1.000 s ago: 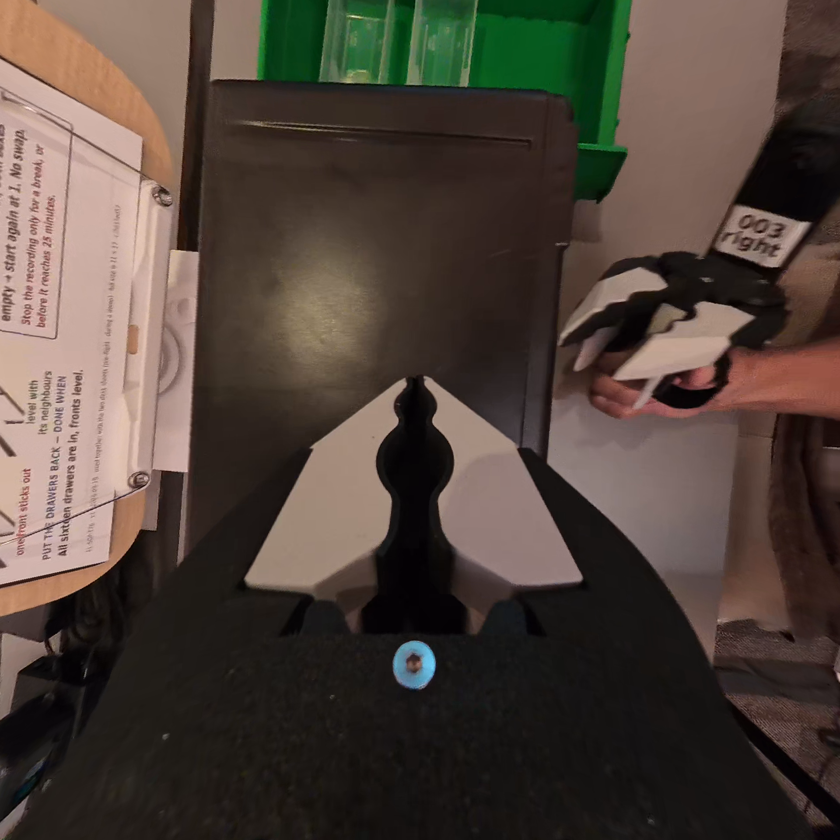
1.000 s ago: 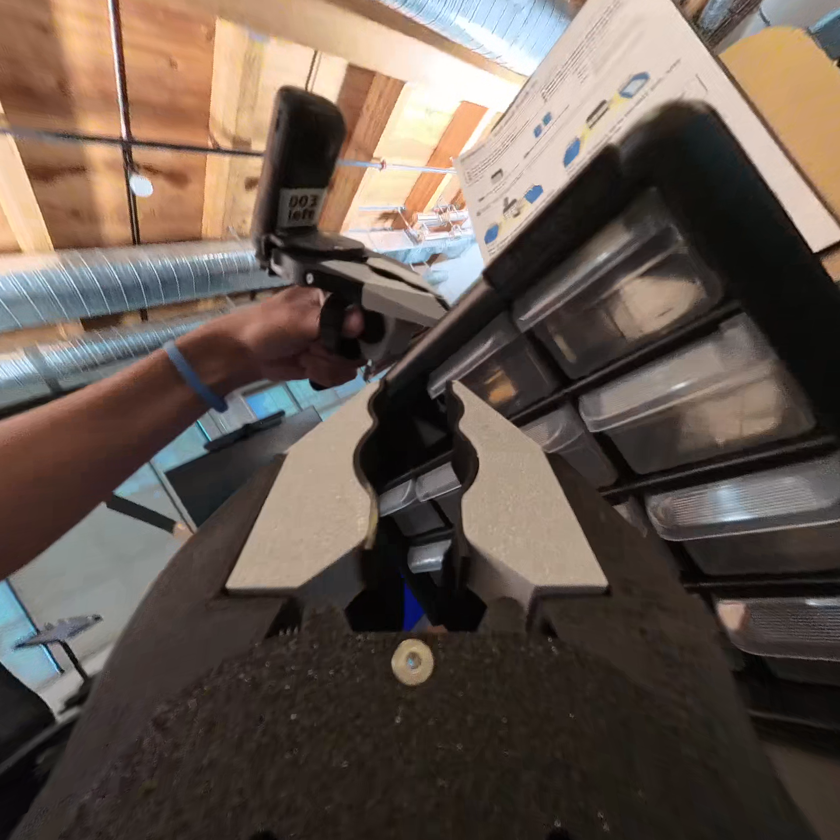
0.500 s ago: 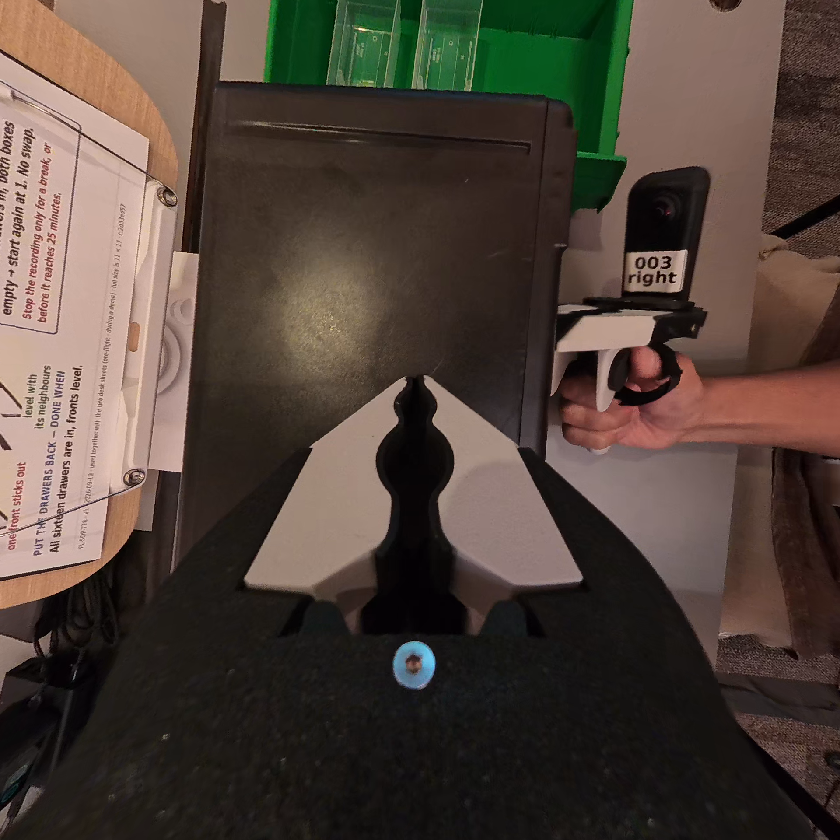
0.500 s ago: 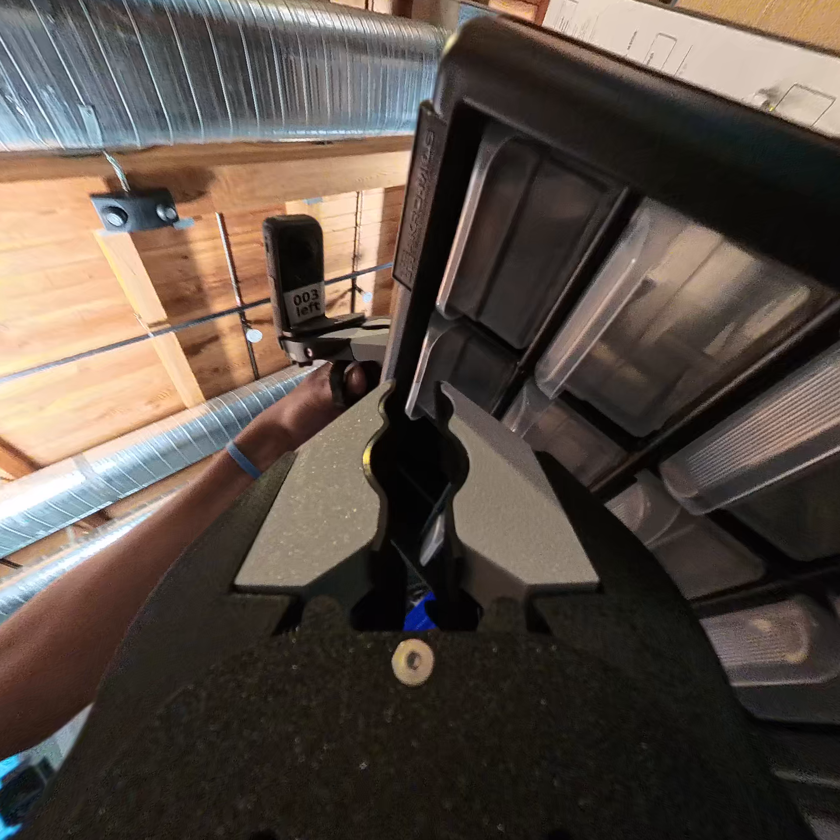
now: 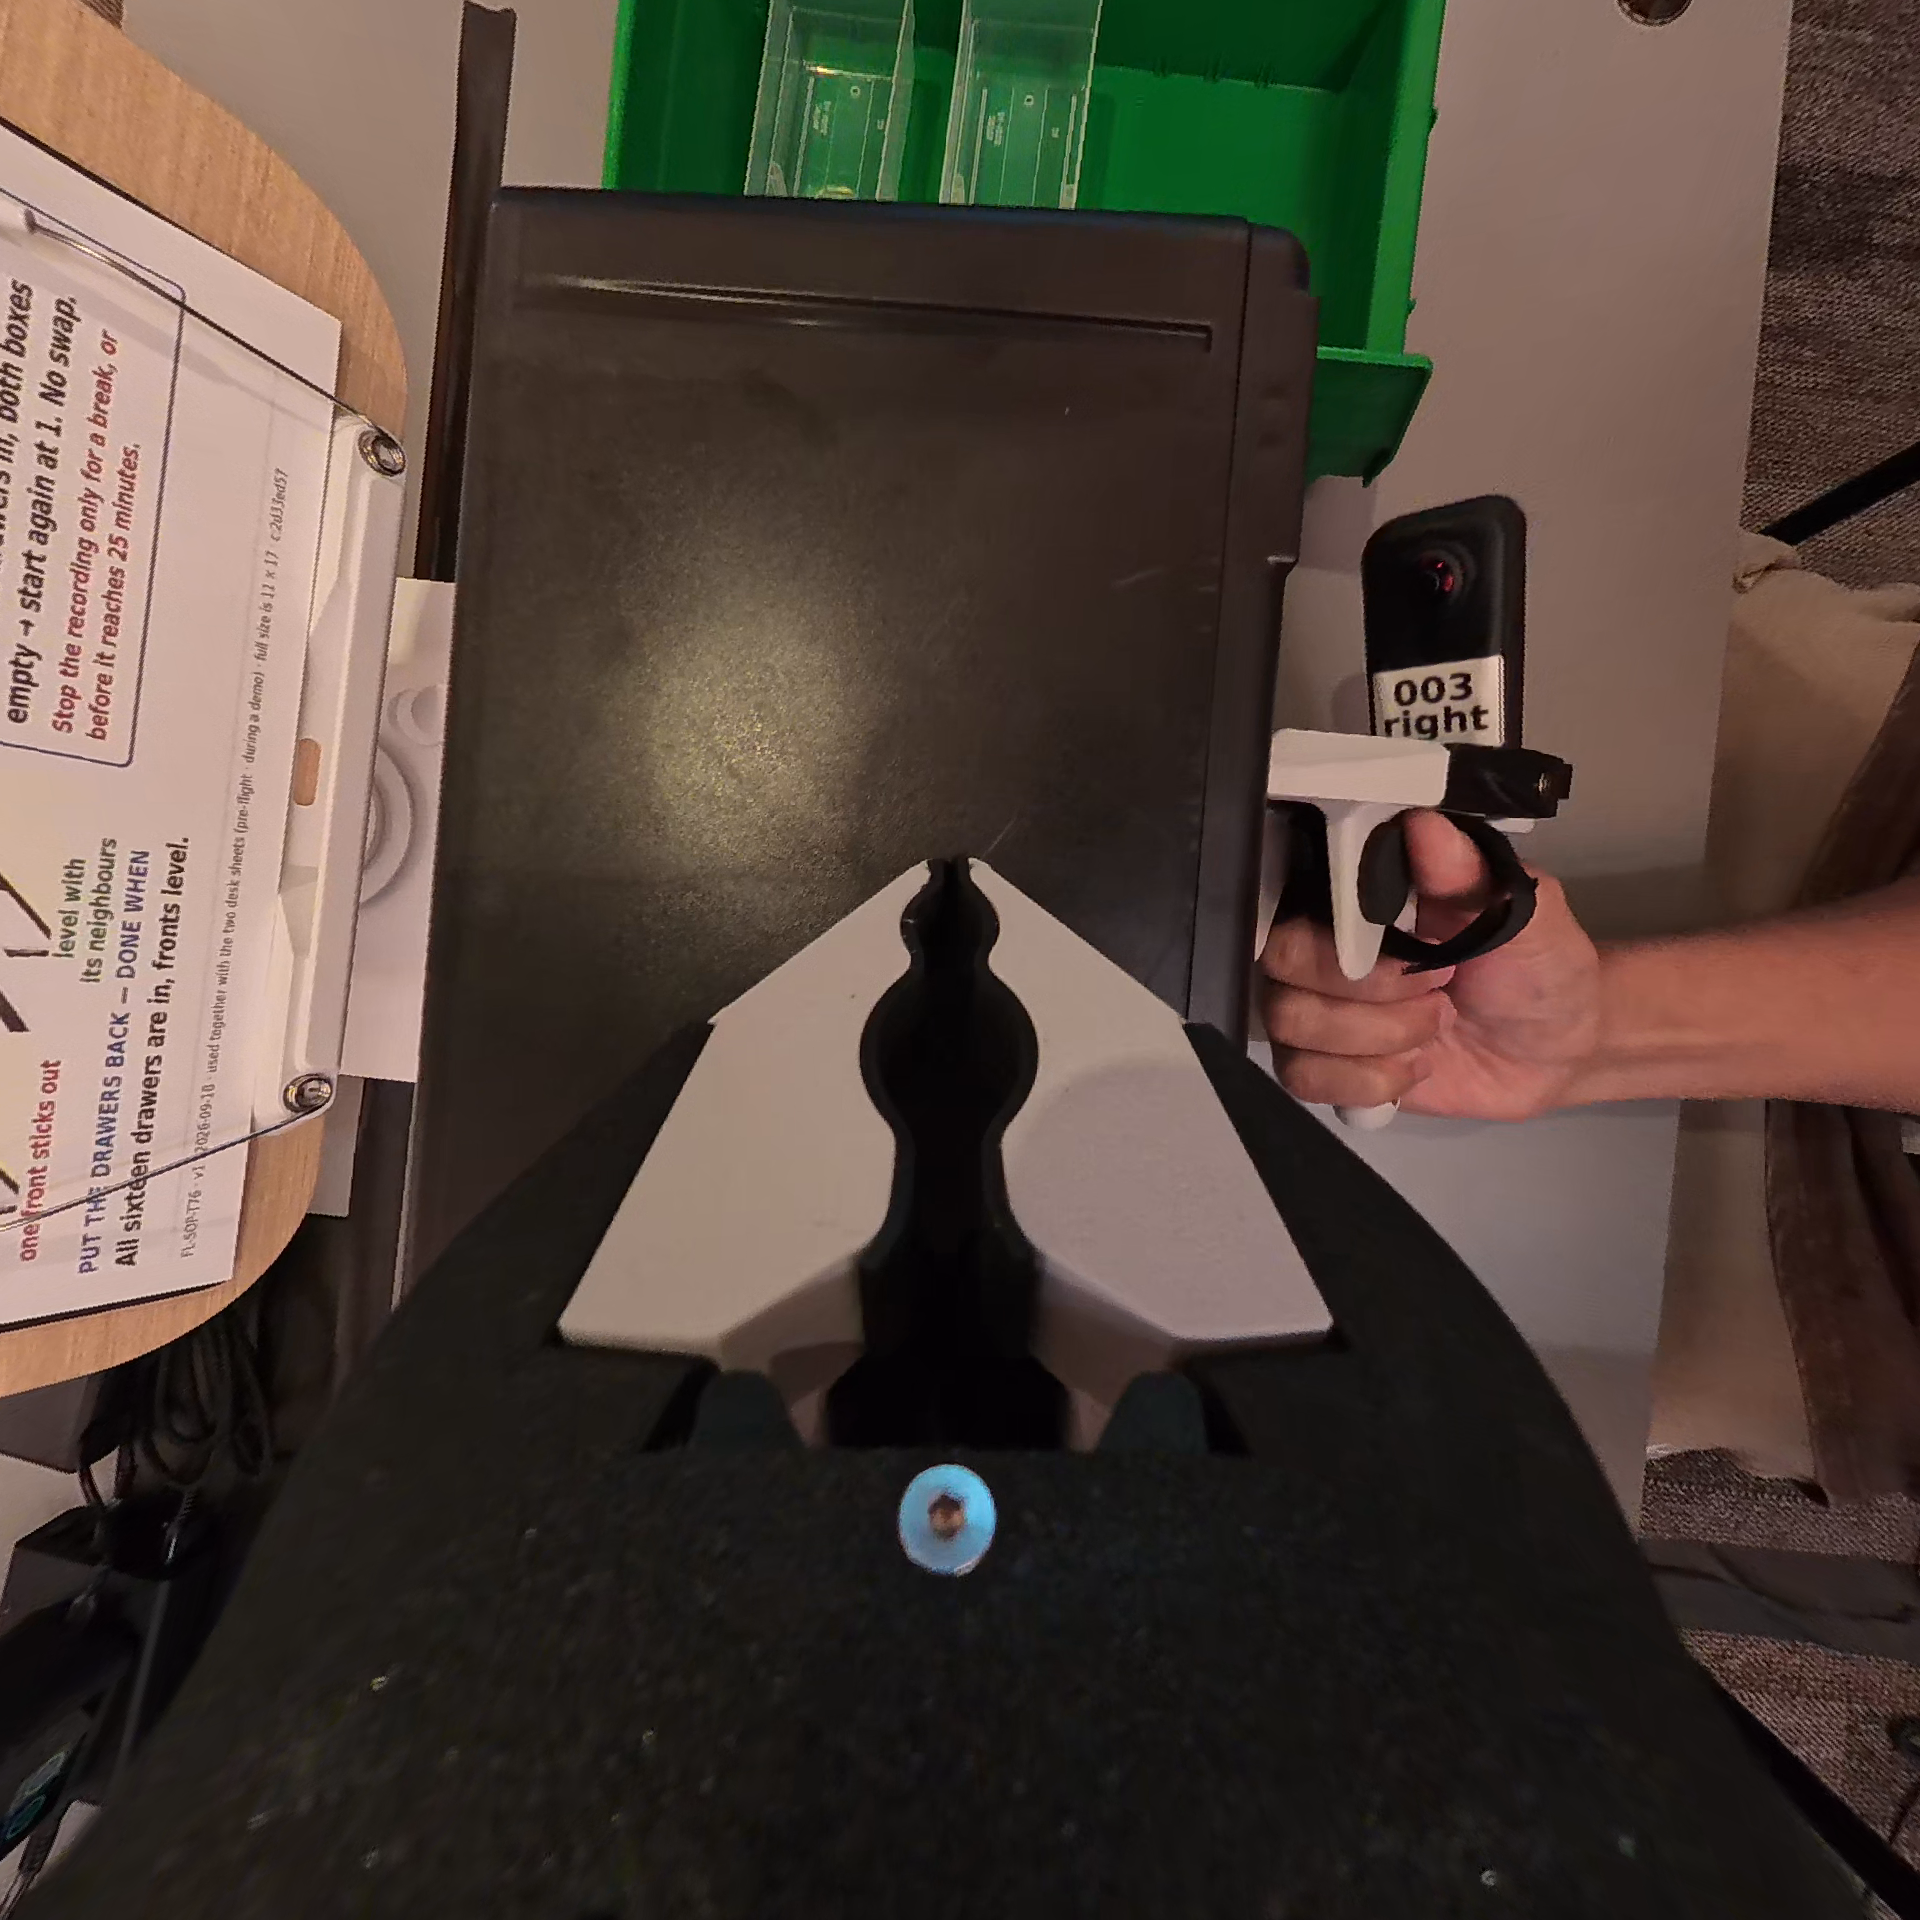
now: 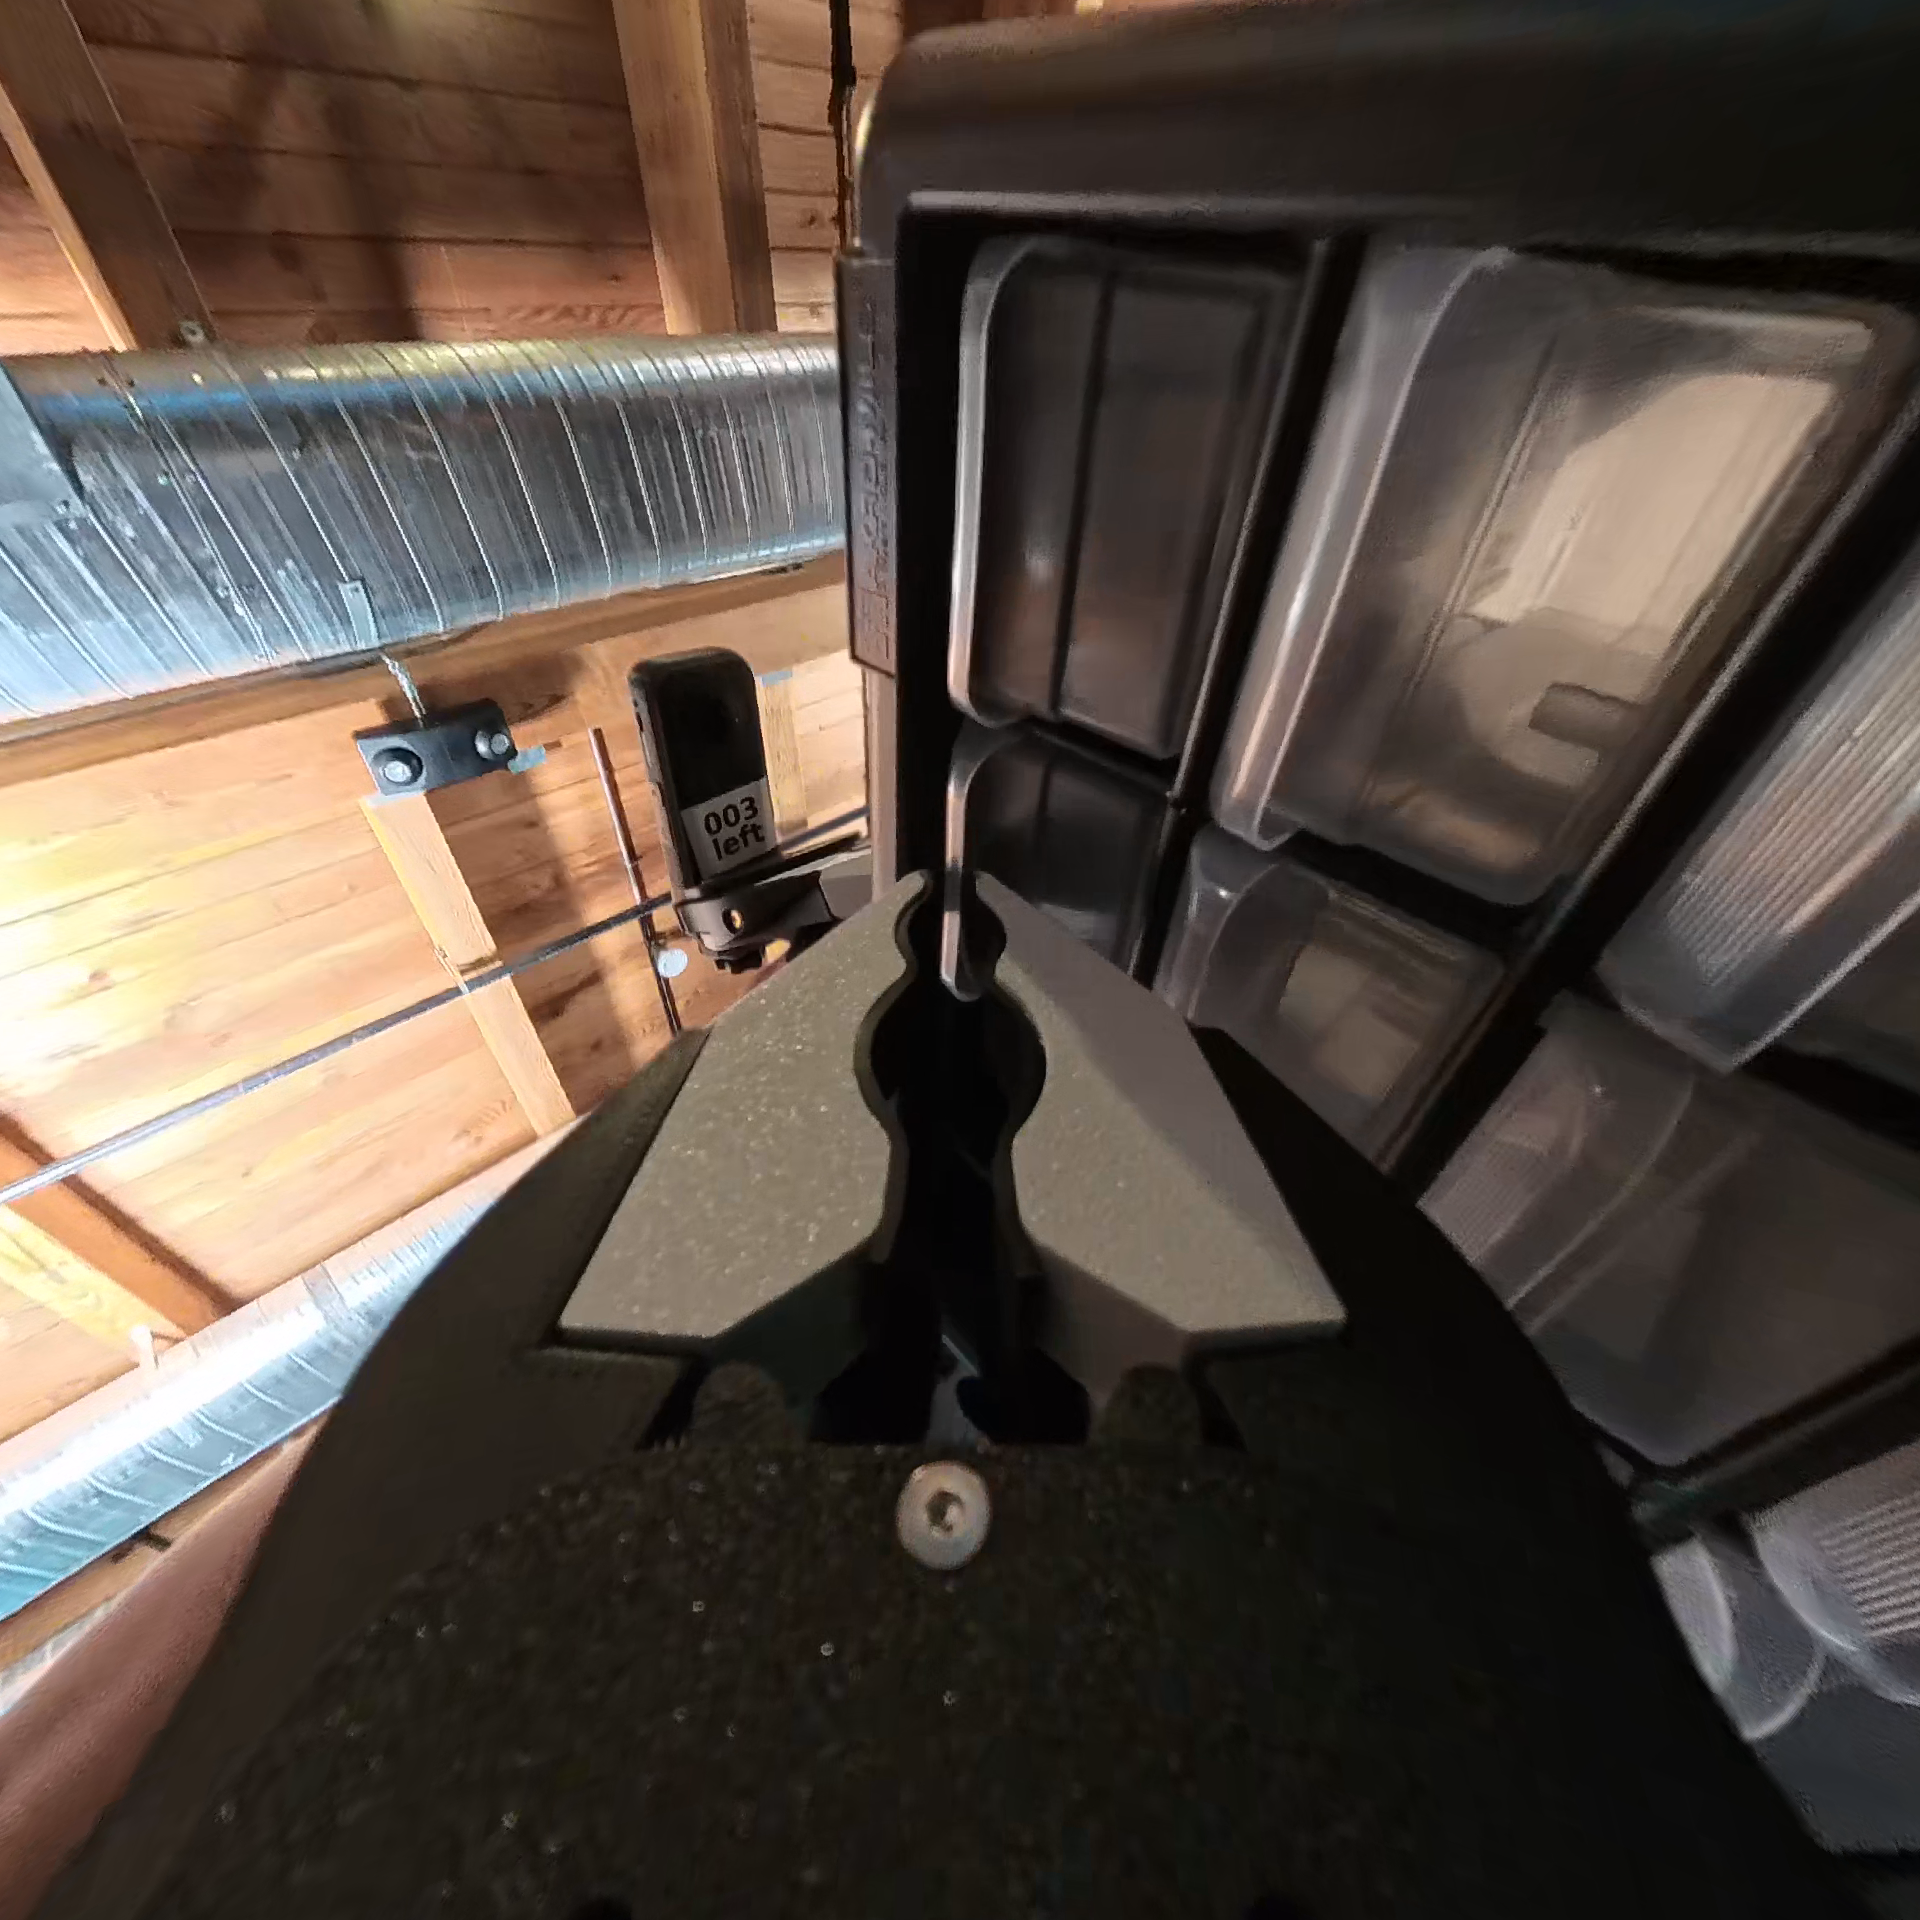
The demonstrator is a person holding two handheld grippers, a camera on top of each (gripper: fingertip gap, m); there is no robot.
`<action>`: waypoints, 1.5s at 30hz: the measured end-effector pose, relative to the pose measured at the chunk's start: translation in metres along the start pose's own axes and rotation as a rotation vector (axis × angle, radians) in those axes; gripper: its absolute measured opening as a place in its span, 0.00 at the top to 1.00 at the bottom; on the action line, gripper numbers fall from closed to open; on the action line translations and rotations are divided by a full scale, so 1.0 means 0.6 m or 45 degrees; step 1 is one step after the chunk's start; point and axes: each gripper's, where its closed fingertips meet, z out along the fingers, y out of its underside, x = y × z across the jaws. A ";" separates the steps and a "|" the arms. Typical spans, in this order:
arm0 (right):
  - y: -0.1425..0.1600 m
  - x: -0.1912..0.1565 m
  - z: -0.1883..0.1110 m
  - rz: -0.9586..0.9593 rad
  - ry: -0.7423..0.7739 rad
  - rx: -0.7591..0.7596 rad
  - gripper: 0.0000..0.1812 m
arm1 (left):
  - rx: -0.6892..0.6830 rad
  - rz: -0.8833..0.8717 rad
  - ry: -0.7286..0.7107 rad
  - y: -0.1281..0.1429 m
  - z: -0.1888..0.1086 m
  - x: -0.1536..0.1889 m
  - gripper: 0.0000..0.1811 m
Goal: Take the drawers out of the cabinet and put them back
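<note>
The black cabinet [image 5: 852, 571] is seen from above in the left wrist view. My left gripper [image 5: 951, 868] is shut and empty, with its tips resting on the cabinet top. In the right wrist view the cabinet front [image 6: 1039, 125] holds several clear drawers [image 6: 1538, 551]. My right gripper [image 6: 958, 914] is shut on the thin front lip [image 6: 956, 821] of the second drawer [image 6: 1070, 831] in the column at the cabinet's edge. The right gripper's fingertips are hidden behind the cabinet edge in the left wrist view; only its camera [image 5: 1444, 623] and the hand [image 5: 1455, 1008] show.
A green bin [image 5: 1247, 156] with clear plastic pieces [image 5: 831, 104] sits behind the cabinet. A wooden board with an instruction sheet [image 5: 156, 727] lies to its left. The right wrist view looks up at a metal duct [image 6: 416, 499], wooden beams and the left gripper's camera [image 6: 717, 800].
My right gripper swung in to the cabinet front, turned upright and narrowed its fingers onto a drawer lip. My left gripper stayed shut on the cabinet top.
</note>
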 end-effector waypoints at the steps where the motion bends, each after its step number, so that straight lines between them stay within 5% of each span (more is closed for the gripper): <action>1: -0.001 0.000 0.001 -0.003 0.006 0.015 0.99 | -0.001 0.001 -0.002 0.000 0.000 0.000 1.00; 45: 0.017 -0.117 -0.109 0.047 0.017 0.002 0.99 | -0.067 -0.082 -0.050 0.000 0.000 0.000 1.00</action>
